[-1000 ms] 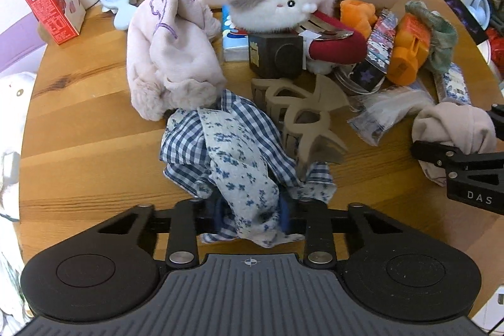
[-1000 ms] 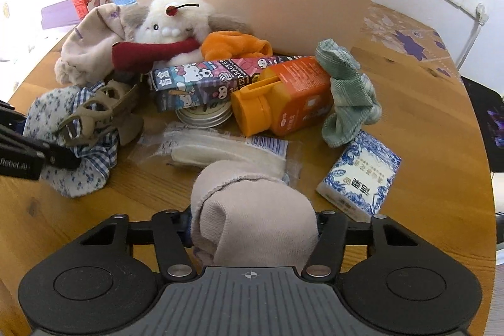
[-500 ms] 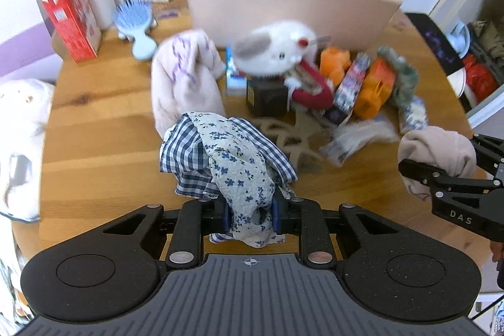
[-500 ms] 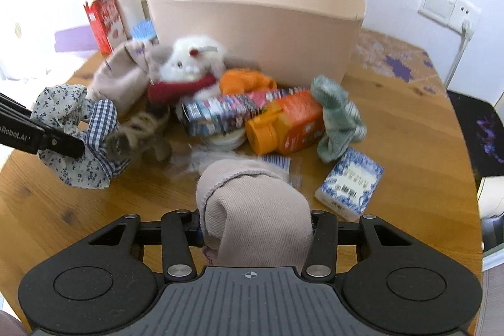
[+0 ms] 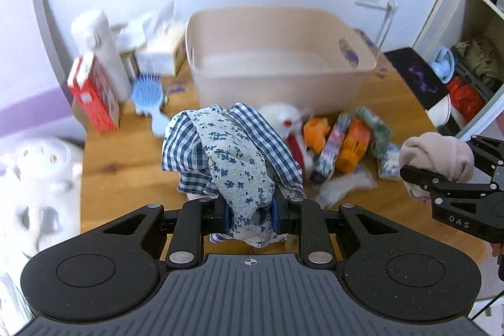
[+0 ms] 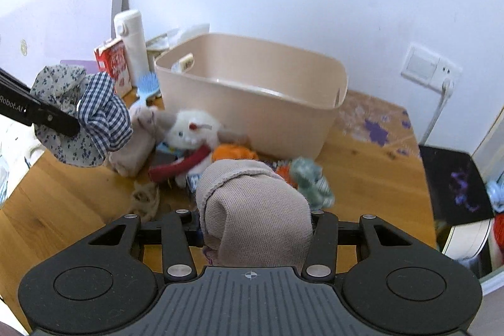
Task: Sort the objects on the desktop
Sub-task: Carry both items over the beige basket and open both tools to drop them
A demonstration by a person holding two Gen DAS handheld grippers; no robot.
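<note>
L gripper is clamping the blue check-and-floral cloth; R gripper is clamping the beige knit bundle. Both loads are hanging above the wooden table, w/ the beige bin at 12 o'clock.

Risks: loose cloth folds dragging the white plush or snagging the bin rim; both arms crowding one opening.

Bin probably empty, view blurred. White wall behind, outlet at 2 o'clock.

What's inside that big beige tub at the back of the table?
The beige tub looks mostly bare: smooth inner walls show. A small tan item sits at its far left corner. Its near wall hides the floor.
</note>
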